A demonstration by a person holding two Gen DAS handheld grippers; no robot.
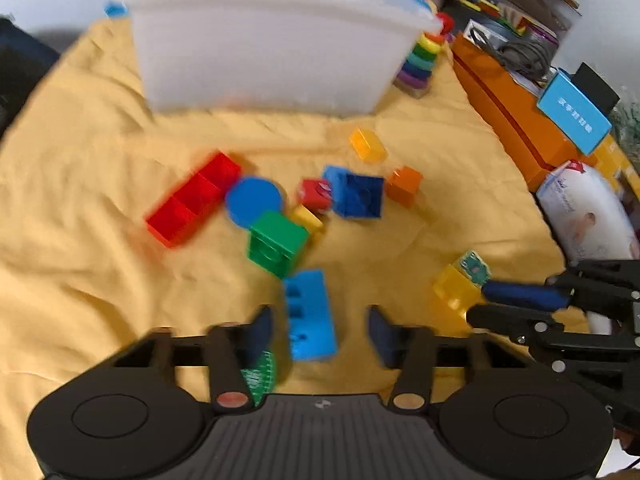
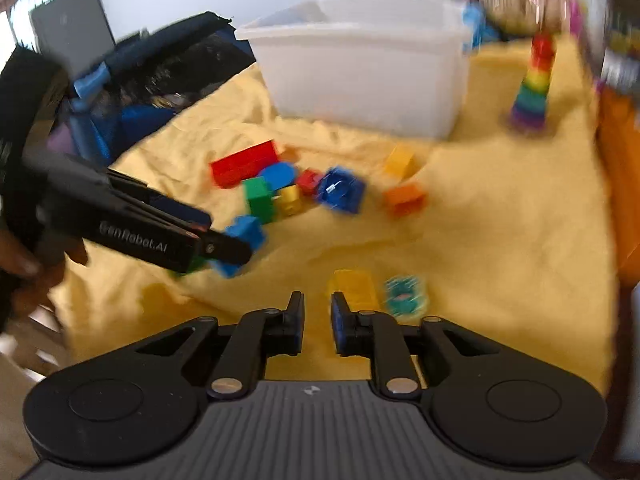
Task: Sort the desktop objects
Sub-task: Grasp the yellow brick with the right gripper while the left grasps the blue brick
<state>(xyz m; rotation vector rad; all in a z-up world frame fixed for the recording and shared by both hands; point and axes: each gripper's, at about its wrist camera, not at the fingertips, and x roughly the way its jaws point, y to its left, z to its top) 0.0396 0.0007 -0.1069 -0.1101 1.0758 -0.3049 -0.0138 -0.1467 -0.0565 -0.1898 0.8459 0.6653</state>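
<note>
Right under your left gripper, a light blue brick is lying on the yellow cloth covering the desk. It's sitting between the fingers, which are standing apart with cloth showing on both sides of the brick, so nothing is clamped. A green piece is poking out beside the left finger.

Over on your right, the right gripper is hovering low over bare cloth, with its fingers only a little apart and gripping nothing. A yellow brick and a teal piece are sitting just past the fingertips, off to the right side.

Further out, the main pile is sitting mid-cloth: a long red brick, a blue disc, a green brick, a small yellow one, a small red one and a dark blue brick, all bunched up or touching. An orange brick is sitting just right of that bunch, and another yellow brick is lying nearer the white bin, which is standing at the far side of the cloth. A rainbow ring stack is standing upright by the bin's right corner.

Both views are pretty blurry, so finer detail's a no-go.
</note>
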